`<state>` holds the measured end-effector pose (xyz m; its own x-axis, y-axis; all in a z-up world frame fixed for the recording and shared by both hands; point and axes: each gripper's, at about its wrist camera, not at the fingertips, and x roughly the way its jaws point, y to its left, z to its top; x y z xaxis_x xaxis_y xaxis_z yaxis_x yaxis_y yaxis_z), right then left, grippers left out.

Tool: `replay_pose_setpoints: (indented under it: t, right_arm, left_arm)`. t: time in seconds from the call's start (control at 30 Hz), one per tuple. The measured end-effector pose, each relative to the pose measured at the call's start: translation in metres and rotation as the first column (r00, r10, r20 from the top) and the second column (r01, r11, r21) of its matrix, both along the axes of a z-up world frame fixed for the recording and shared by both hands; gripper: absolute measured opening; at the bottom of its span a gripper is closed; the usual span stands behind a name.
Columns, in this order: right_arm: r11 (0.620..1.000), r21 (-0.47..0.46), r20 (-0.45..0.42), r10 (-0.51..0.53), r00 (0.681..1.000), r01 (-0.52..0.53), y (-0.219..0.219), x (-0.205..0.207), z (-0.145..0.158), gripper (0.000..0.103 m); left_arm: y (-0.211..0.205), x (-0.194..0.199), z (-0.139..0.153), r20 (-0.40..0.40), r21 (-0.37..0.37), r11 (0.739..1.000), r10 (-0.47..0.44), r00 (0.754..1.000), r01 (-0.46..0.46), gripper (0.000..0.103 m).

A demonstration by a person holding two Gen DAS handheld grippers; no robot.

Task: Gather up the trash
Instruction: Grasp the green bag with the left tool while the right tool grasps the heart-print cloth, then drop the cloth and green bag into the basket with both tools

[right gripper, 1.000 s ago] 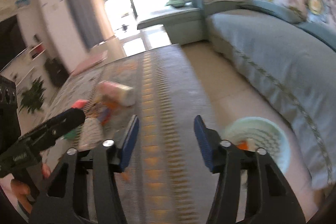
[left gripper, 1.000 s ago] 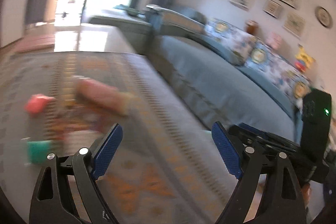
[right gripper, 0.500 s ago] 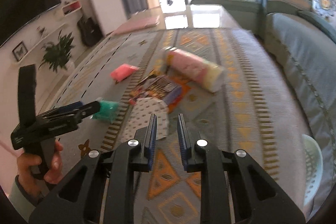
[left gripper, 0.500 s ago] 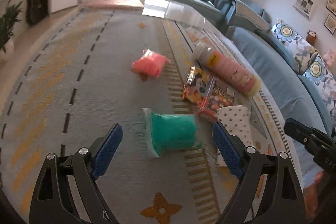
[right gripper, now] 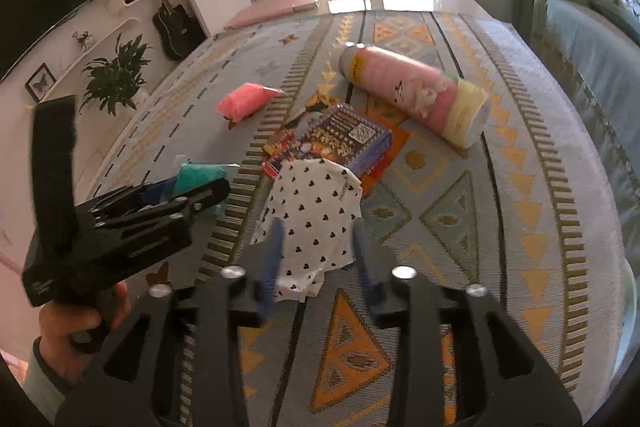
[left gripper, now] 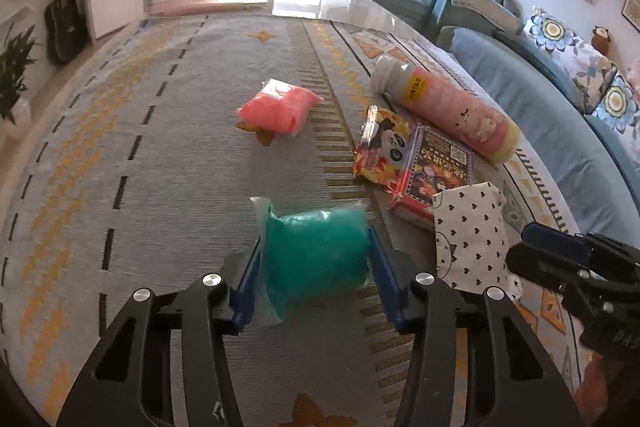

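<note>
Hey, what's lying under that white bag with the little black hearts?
The white heart-print bag overlaps the near corner of a purple printed box, which lies partly on a panda snack packet. Beneath the rest of the bag, only rug shows around it; anything hidden underneath can't be seen.

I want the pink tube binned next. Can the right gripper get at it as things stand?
Probably not directly: the right gripper straddles the heart-print bag, and the purple box lies before the pink tube.
</note>
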<state>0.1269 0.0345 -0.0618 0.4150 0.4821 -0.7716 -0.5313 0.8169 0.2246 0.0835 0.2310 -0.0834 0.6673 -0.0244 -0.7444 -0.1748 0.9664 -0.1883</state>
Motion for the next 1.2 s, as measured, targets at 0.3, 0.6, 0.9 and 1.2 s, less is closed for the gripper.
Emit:
replay_pose_setpoints:
  t: [0.3, 0.6, 0.9, 1.2]
  right_arm:
    - [0.999, -0.044, -0.021, 0.006, 1.0, -0.007, 0.025, 0.007, -0.015, 0.062]
    - [1.0, -0.021, -0.054, 0.002, 0.999, -0.003, 0.022, 0.013, -0.025, 0.037]
    - [0.999, 0.049, -0.042, 0.005, 0.999, -0.003, -0.01, -0.001, -0.006, 0.012]
    - [0.991, 0.064, 0.104, -0.125, 0.987, 0.119, -0.074, -0.021, 0.043, 0.012]
  left_arm:
    - [-0.002, -0.011, 0.011, 0.091, 0.016, 1.0, 0.012, 0.996, -0.014, 0.047]
    - [-0.004, -0.014, 0.013, 0.111, 0.023, 1.0, 0.005, 0.994, -0.008, 0.047]
    - [-0.012, -0.021, 0.019, 0.139, 0.04, 0.999, -0.002, 0.99, -0.003, 0.047]
    - [-0.067, -0.032, 0.064, 0.238, 0.039, 0.992, -0.124, 0.963, 0.118, 0.047]
